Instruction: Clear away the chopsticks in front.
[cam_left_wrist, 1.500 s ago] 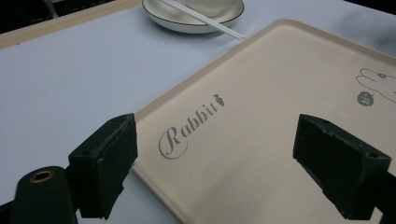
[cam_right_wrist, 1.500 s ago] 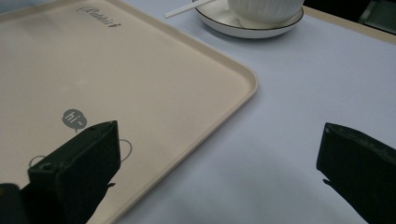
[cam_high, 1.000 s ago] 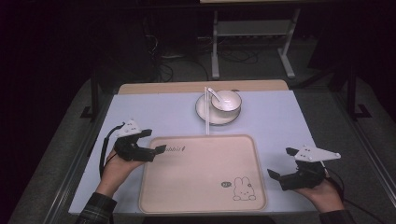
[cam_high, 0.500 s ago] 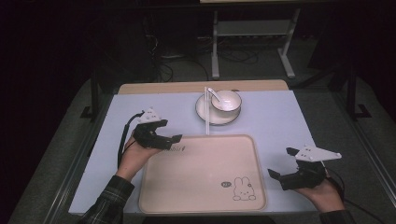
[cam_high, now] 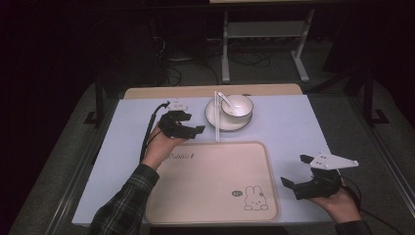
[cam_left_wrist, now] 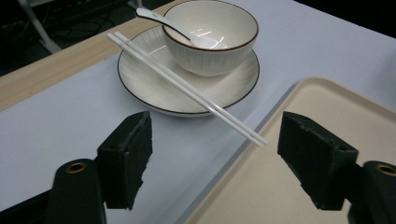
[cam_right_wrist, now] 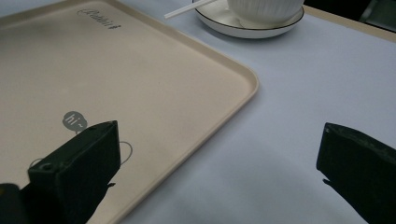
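- Tray (cam_high: 215, 186): beige, rabbit print near its front right corner; served as the landmark, bare of dishes.
- Left gripper (cam_high: 193, 130): had travelled within the last second from the tray's left edge to its far left corner, jaws spread wide and empty, pointed at the chopsticks.
- Chopsticks (cam_left_wrist: 187, 88): white pair, lying across the plate's rim, their near tips reaching out over the tray's far edge; in the left gripper view they sat between the open jaws but ahead of them, untouched.
- Plate (cam_high: 215, 120) and bowl (cam_high: 237, 105): just beyond the tray's far edge; bowl on the plate, spoon (cam_left_wrist: 175, 28) resting in it.
- Right gripper (cam_high: 303, 178): unmoved off the tray's right front corner, jaws released, holding nothing.
- Reading: the approach suggested a pick of the chopsticks was next; closing had not begun.
- Table (cam_high: 303, 127): pale lilac cover under the tray, a wooden strip beyond the plate.
- Room: dark, with cables and a metal stand on the floor behind.
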Demonstrator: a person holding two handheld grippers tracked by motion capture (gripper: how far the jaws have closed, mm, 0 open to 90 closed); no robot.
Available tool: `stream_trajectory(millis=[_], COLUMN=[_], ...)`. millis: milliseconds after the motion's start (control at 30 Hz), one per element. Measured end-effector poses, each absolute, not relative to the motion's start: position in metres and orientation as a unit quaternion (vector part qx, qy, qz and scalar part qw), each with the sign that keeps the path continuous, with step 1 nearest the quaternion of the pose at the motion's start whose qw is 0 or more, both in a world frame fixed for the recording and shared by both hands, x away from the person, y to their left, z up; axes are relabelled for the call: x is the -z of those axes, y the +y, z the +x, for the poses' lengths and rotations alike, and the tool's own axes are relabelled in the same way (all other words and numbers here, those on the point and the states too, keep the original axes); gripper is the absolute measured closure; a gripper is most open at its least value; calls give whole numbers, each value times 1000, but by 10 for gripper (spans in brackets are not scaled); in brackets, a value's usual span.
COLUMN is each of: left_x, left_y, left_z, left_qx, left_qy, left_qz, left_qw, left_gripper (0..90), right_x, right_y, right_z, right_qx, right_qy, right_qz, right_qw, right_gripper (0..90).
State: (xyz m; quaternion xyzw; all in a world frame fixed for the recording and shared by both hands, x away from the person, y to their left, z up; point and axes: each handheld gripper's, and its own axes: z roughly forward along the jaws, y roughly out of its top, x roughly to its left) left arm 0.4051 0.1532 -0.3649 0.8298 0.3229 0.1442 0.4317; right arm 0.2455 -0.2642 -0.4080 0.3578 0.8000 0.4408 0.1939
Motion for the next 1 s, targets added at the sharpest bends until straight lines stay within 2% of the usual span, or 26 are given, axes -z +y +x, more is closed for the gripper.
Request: stream_trajectory(millis=[200,533,1000], left_x=[373,383,400], left_y=[139,116,77], left_z=[423,448,479], left_qx=[-138,-128,-138], left_qy=[340,358,367], left_qz=[827,829,854], left_qw=[426,411,342], left_gripper=[304,319,331], right_x=[409,409,408], right_y=[-265,-265,-268], right_z=[246,246,246], right_qx=[-440,-445,-451], right_qy=[801,800,797], right_qz=[357,357,356], right_qw=[192,188,186], right_gripper=[0,0,0])
